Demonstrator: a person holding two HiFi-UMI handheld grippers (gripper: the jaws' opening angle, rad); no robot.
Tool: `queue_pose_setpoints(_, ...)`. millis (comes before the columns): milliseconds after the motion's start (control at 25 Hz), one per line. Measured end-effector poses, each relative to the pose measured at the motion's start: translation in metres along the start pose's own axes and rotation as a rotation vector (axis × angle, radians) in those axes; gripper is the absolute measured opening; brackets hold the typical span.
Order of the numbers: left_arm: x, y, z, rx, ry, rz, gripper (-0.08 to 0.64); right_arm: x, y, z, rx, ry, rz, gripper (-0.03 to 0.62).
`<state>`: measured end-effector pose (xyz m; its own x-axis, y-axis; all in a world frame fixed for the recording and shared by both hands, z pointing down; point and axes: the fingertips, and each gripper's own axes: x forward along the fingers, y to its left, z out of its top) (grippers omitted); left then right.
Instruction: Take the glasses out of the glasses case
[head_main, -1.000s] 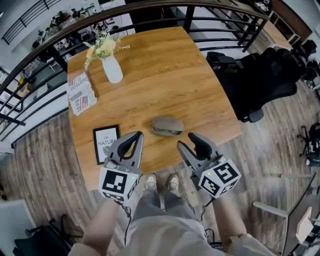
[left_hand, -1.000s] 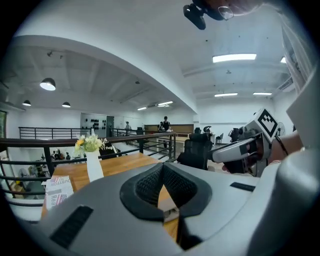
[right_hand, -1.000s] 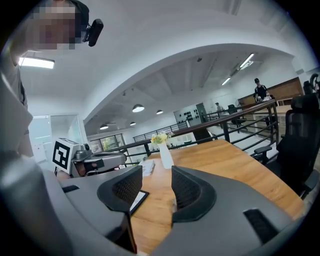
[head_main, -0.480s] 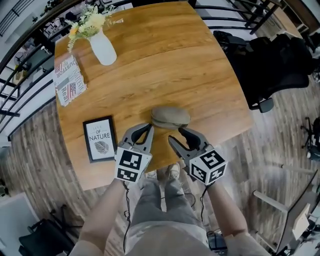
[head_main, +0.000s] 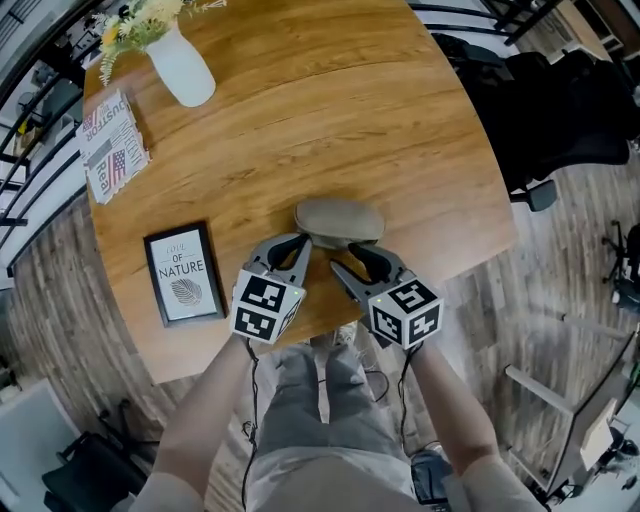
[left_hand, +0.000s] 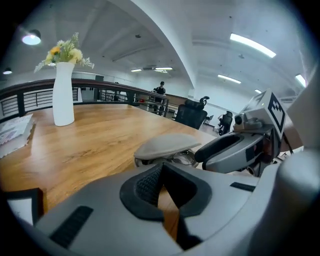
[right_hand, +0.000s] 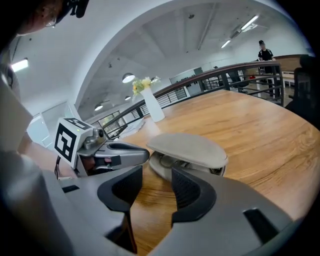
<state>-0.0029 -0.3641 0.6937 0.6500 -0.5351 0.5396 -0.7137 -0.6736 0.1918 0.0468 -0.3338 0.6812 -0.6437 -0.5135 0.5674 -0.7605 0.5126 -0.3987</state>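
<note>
left gripper (head_main: 295, 244): jaws apart with only bare wood showing in the gap, holding nothing; it sits over the table's near edge, pointing away from the person and downward.
right gripper (head_main: 358, 258): jaws set wide, nothing between them either; it is just beside the left one, over the same near edge.
glasses case (head_main: 339, 219): straight ahead of both grippers, just beyond their tips, on the table (head_main: 330, 110) close to the near edge. Its long axis runs left to right, roughly along that edge and across the line of both grippers.
case lid: raised a little, with the opening facing the grippers. The glasses (left_hand: 186, 159) show through the slit, lying inside.
nearer hand: about even, I judge. The left tips line up with the case's left end and the right tips with its middle to right part. Whether either tip touches the case I cannot tell.
coming move: probably one gripper steadies the case while the other lifts the lid.
picture frame (head_main: 184, 274): flat on the table, left of the left gripper.
booklet (head_main: 108, 148) and vase (head_main: 181, 68): far left corner, well apart from the case.
</note>
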Motion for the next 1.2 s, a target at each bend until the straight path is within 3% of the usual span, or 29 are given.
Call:
queue_pose_setpoints(240, 0.013, -0.001, -0.007, 0.051, 0.062, -0.004, 0.015, 0.009, -0.007, 0.007, 0.003, 0.002, -0.005, 0.204)
queue_pose_setpoints(560, 0.014, -0.002, -0.007, 0.054, 0.062, -0.022, 0.015, 0.017, -0.023, 0.045, -0.147, 0.044, -0.037, 0.204)
queue_pose_setpoints(760, 0.014, -0.002, -0.006, 0.050, 0.050, -0.033, 0.015, 0.029, -0.021, 0.045, -0.247, 0.205, 0.087, 0.204)
queue_pose_setpoints(960, 0.015, -0.001, -0.013, 0.025, 0.049, -0.038, 0.015, 0.040, -0.032, 0.035, -0.453, 0.416, 0.090, 0.186)
queue_pose_setpoints(1200, 0.015, -0.001, -0.016, 0.004, 0.042, -0.042, 0.015, 0.053, -0.039, 0.019, -0.539, 0.574, 0.116, 0.163)
